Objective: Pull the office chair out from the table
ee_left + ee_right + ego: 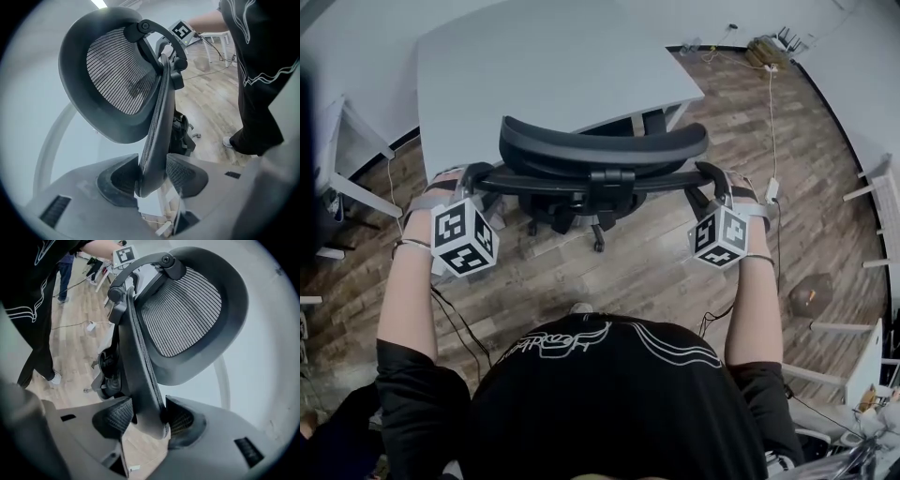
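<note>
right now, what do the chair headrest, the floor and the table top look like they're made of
Headrest of the office chair: black see-through mesh, apparently woven fabric, in a matte, probably plastic frame. Floor: brown planks with grain and seams; wood or laminate, unclear. Table top: smooth, pale grey, matte; likely laminate or painted board.

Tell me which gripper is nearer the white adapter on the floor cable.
Right. The right gripper, shut on the chair back, is on the adapter's side; the left gripper grips the back's opposite edge.
</note>
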A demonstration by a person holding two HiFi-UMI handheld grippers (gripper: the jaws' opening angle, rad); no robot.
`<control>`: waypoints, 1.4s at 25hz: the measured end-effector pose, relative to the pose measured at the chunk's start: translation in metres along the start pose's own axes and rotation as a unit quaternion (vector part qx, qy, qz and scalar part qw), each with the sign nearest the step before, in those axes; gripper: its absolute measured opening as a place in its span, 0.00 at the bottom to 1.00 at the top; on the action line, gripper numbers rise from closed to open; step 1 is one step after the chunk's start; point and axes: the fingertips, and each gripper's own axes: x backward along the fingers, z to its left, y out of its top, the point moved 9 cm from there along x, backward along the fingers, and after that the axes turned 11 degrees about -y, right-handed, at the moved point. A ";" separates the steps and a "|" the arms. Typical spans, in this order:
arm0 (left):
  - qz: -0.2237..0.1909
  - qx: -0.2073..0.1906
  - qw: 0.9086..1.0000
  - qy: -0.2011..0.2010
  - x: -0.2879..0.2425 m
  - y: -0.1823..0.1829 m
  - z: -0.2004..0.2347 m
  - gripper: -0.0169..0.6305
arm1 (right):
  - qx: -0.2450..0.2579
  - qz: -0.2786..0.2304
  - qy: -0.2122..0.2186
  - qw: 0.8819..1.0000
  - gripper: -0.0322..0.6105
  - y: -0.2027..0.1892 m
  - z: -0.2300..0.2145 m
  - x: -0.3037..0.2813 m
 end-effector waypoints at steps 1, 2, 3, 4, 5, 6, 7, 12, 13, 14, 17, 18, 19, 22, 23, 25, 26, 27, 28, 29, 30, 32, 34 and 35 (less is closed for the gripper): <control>0.001 0.002 1.000 0.001 0.002 0.000 -0.005 0.30 | -0.003 -0.003 -0.002 1.000 0.40 0.000 0.003 0.005; 0.002 0.003 1.000 0.001 0.004 0.000 -0.011 0.30 | -0.005 -0.005 -0.004 1.000 0.40 -0.001 0.007 0.011; 0.003 0.004 1.000 0.001 0.007 0.001 -0.018 0.30 | -0.007 -0.006 -0.006 1.000 0.40 -0.002 0.011 0.019; 0.006 0.006 1.000 0.000 0.011 0.002 -0.026 0.30 | -0.008 -0.007 -0.007 1.000 0.40 -0.003 0.016 0.028; 0.009 0.008 1.000 0.000 0.015 0.003 -0.034 0.30 | -0.010 -0.008 -0.009 1.000 0.40 -0.003 0.020 0.036; 0.012 0.009 1.000 0.001 0.018 0.004 -0.039 0.30 | -0.012 -0.009 -0.012 1.000 0.40 -0.003 0.023 0.043; 0.013 0.010 1.000 0.002 0.020 0.004 -0.042 0.31 | -0.015 -0.011 -0.015 1.000 0.40 -0.004 0.026 0.047; 0.022 0.016 1.000 0.013 0.030 0.008 -0.067 0.31 | -0.023 -0.023 -0.025 0.999 0.40 -0.008 0.040 0.073; 0.025 0.019 0.999 0.014 0.033 0.009 -0.074 0.31 | -0.025 -0.024 -0.026 0.999 0.40 -0.009 0.043 0.079; 0.027 0.021 0.999 0.013 0.035 0.010 -0.079 0.31 | -0.027 -0.025 -0.027 0.999 0.40 -0.010 0.045 0.083; 0.031 0.028 0.999 0.010 0.040 0.011 -0.086 0.32 | -0.031 -0.027 -0.024 0.999 0.41 -0.010 0.046 0.088; 0.029 0.031 0.999 0.009 0.041 0.011 -0.087 0.32 | -0.030 -0.023 -0.020 0.999 0.41 -0.009 0.044 0.087; 0.025 0.034 0.999 0.007 0.042 0.010 -0.088 0.32 | -0.029 -0.017 -0.015 0.999 0.41 -0.008 0.043 0.085; 0.012 0.049 0.999 -0.002 0.048 0.012 -0.101 0.32 | -0.025 0.004 0.000 1.000 0.41 -0.008 0.043 0.087; 0.008 0.053 0.999 -0.003 0.051 0.015 -0.110 0.32 | -0.024 0.007 0.002 1.000 0.41 -0.011 0.046 0.093; 0.003 0.056 0.998 0.001 0.061 0.024 -0.133 0.32 | -0.026 0.006 -0.001 1.000 0.42 -0.020 0.053 0.110; 0.001 0.056 0.998 0.006 0.066 0.028 -0.145 0.32 | -0.028 0.004 -0.004 1.000 0.42 -0.024 0.058 0.119; -0.001 0.056 0.998 0.011 0.070 0.031 -0.155 0.32 | -0.030 0.003 -0.007 1.000 0.42 -0.027 0.061 0.127; -0.003 0.057 0.998 0.014 0.074 0.032 -0.164 0.32 | -0.030 0.003 -0.008 1.000 0.42 -0.028 0.065 0.133; -0.005 0.059 0.998 0.015 0.077 0.033 -0.172 0.32 | -0.030 0.003 -0.009 1.000 0.42 -0.029 0.068 0.138; -0.006 0.061 0.998 0.016 0.080 0.033 -0.178 0.32 | -0.030 0.002 -0.009 0.999 0.42 -0.029 0.070 0.142; -0.007 0.065 0.998 0.017 0.087 0.033 -0.190 0.32 | -0.032 -0.002 -0.009 0.999 0.42 -0.029 0.075 0.152; -0.006 0.070 0.997 0.018 0.093 0.034 -0.203 0.32 | -0.034 -0.007 -0.009 0.999 0.43 -0.030 0.081 0.165; -0.005 0.073 0.997 0.018 0.096 0.035 -0.209 0.32 | -0.036 -0.011 -0.010 0.999 0.43 -0.031 0.085 0.172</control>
